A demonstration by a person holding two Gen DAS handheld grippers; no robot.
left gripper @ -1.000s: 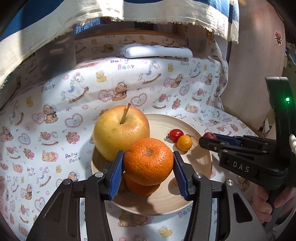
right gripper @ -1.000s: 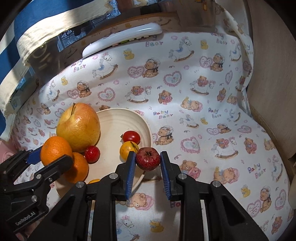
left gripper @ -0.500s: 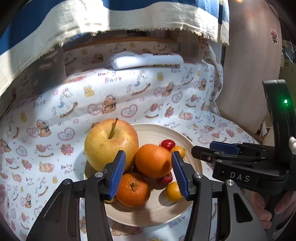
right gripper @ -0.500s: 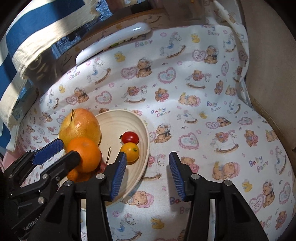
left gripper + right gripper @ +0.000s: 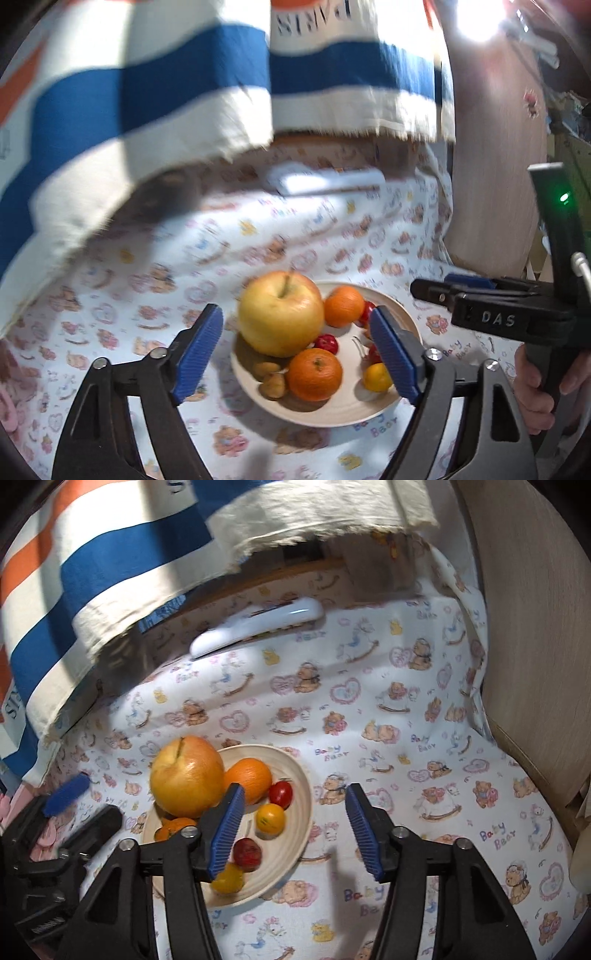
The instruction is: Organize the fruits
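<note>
The bowl [image 5: 369, 413] sits on the bear-print cloth [image 5: 406, 709] and holds an apple [image 5: 280, 314], two oranges [image 5: 315, 373], small red and yellow tomatoes [image 5: 271, 818] and brown nuts [image 5: 273, 384]. The left gripper [image 5: 295, 350] and the right gripper [image 5: 293, 830] hover over it, jaws apart and opening, gripping nothing. A white remote [image 5: 258, 626] lies beyond.

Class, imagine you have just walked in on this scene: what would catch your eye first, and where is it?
A big yellow apple dominates the back left of a cream plate heaped with fruit, with two oranges beside it. The plate sits on a teddy-bear print cloth. Behind it hangs a bold blue, white and orange striped fabric.
</note>
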